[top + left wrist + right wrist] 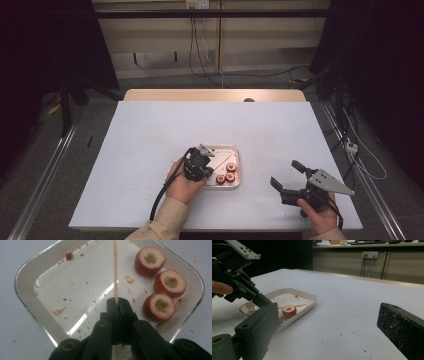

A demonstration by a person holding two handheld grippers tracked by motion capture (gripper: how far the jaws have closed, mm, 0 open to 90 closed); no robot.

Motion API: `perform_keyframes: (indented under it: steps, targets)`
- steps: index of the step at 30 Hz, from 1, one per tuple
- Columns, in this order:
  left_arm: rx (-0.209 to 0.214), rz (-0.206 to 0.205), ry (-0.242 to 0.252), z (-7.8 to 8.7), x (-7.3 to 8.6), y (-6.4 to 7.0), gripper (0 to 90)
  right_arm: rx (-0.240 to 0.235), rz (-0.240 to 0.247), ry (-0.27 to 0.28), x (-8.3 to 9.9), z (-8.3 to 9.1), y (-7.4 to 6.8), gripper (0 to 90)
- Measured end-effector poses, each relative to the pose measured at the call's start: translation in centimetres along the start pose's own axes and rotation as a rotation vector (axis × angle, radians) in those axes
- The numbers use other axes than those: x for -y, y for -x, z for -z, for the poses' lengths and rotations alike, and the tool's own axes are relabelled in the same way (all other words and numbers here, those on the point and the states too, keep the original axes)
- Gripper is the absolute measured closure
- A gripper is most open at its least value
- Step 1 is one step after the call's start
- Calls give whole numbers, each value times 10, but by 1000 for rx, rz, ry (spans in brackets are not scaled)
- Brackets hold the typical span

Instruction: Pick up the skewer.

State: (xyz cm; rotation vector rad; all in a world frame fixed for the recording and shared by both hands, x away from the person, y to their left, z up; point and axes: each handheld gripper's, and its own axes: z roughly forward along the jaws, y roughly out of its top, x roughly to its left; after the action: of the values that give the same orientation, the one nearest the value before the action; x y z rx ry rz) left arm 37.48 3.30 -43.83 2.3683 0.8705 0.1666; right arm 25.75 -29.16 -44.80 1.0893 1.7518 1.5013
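A white tray (236, 151) (30, 272) (309, 298) sits near the middle of the table. Three cored red fruits (226, 173) (160, 306) (289, 311) lie in its right side. A thin wooden skewer (115, 270) (297, 305) lies across the tray floor. My left gripper (209, 156) (117, 302) is over the tray, shut on the near end of the skewer. My right gripper (286, 175) (329, 322) hovers open above the table to the right of the tray, nothing between its fingers.
Red crumbs (58, 312) dot the tray floor and the white table (150, 130) around it. Cables (200, 50) hang at the back wall beyond the table's far wooden edge (215, 95).
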Motion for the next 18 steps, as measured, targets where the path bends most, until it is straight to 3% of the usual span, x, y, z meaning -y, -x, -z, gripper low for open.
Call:
perform_keyframes:
  steps: [2,5,8,14,18]
  targets:
    - [-1,32,3,0,0,0,896,-1,2,1,0,0,0,33]
    - [-6,44,15,7,-1,-2,896,-2,1,-1,0,0,0,33]
    - [20,55,12,17,-4,-3,896,-3,1,-3,1,-1,0,33]
    - [25,56,-67,25,0,-5,895,-5,5,-3,1,-2,-1,33]
    - [26,71,-66,22,5,-7,888,-4,6,-3,1,-2,-1,33]
